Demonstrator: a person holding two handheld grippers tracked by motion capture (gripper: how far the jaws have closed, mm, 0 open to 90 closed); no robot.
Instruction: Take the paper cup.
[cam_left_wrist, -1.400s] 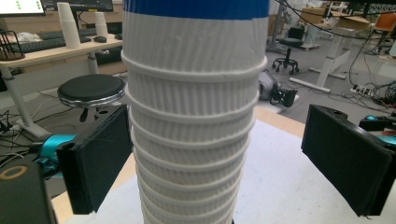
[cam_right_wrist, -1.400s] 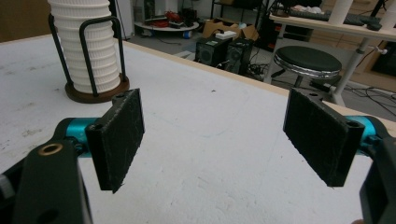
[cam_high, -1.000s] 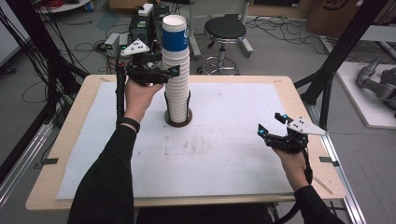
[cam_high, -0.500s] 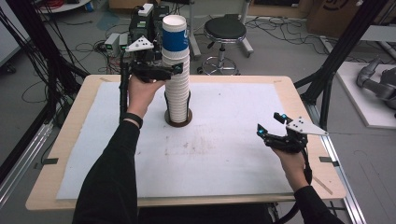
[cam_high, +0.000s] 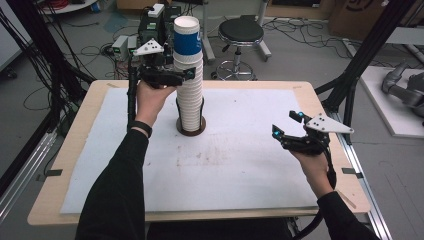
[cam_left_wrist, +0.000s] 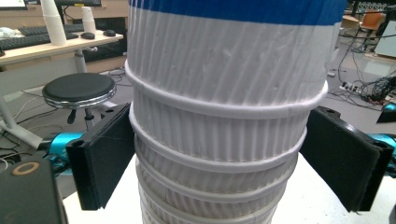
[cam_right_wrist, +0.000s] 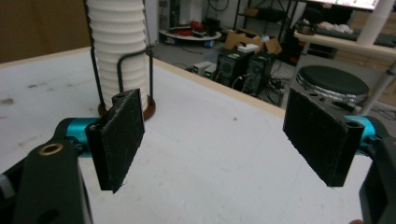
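A tall stack of white ribbed paper cups (cam_high: 189, 90), topped by a blue-banded cup (cam_high: 187, 36), stands in a dark wire holder (cam_high: 190, 131) at the back middle of the table. My left gripper (cam_high: 192, 75) reaches in level from the left near the top of the stack. Its jaws have just been closing, and in the left gripper view both black pads (cam_left_wrist: 105, 158) press against the stack (cam_left_wrist: 224, 116). My right gripper (cam_high: 286, 124) hovers over the table's right side, open with nothing between its jaws (cam_right_wrist: 224, 135). The stack (cam_right_wrist: 119, 51) is far off to its left.
A white mat (cam_high: 240, 170) covers the wooden table (cam_high: 65, 165). A black stool (cam_high: 241, 32) and electronics boxes (cam_high: 145, 30) stand on the floor behind the table. Black frame posts (cam_high: 360, 65) rise at the right and left sides.
The left gripper's jaws have drawn in onto the cup stack. The right gripper has risen a little above the table.
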